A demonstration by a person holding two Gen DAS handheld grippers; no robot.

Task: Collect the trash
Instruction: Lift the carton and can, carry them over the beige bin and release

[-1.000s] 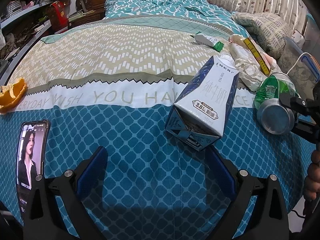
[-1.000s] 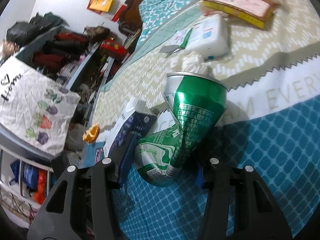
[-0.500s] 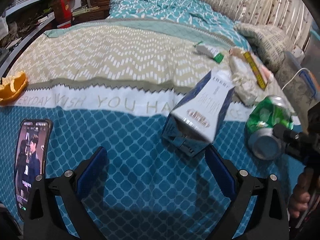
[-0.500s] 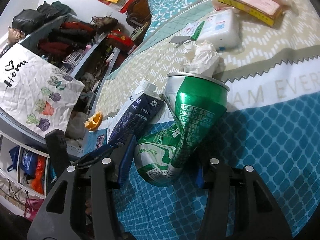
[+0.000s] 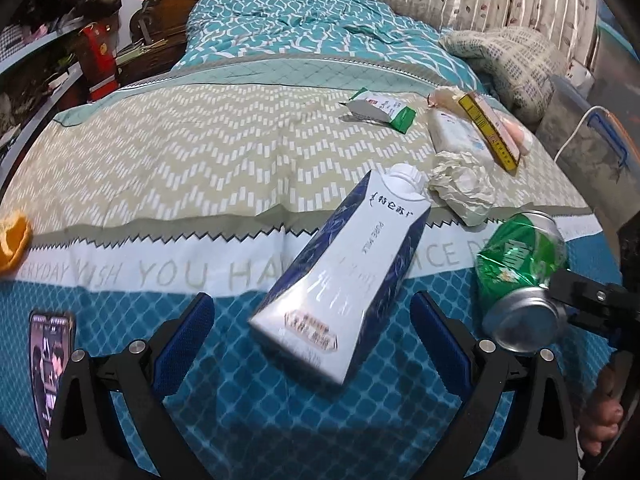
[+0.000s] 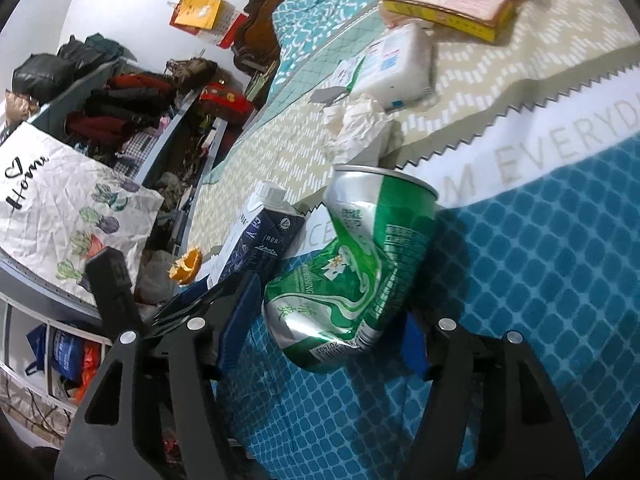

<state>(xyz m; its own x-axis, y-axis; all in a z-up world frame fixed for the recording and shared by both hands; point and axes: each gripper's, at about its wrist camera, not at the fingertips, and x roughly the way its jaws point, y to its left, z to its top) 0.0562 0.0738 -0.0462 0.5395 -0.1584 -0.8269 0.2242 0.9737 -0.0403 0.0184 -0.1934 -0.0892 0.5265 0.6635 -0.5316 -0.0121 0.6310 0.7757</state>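
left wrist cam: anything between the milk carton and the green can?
Only bare teal bedspread separates the milk carton from the green can, which the right hand-held gripper holds. The left wrist view shows it.

The wide-spread fingers of the left gripper (image 5: pixel 310 344) stand on both sides of the blue-and-white milk carton (image 5: pixel 344 280), with free blue quilt (image 5: pixel 224 400) between each pad and the carton. To the left, a black smartphone (image 5: pixel 50 364) lies close beside the left finger, and an orange peel (image 5: pixel 14 240) sits at the quilt's edge. To the right, the dented green drink can (image 6: pixel 352 272), gripped by the right gripper (image 6: pixel 324 332), stands just beside the carton and narrows the passage there. Behind them, a crumpled white paper ball (image 5: pixel 460 188), a white tissue pack (image 5: pixel 456 132) and a yellow-edged flat box (image 5: pixel 490 136) crowd the far right. The beige zigzag band (image 5: pixel 180 160) at centre left is open.
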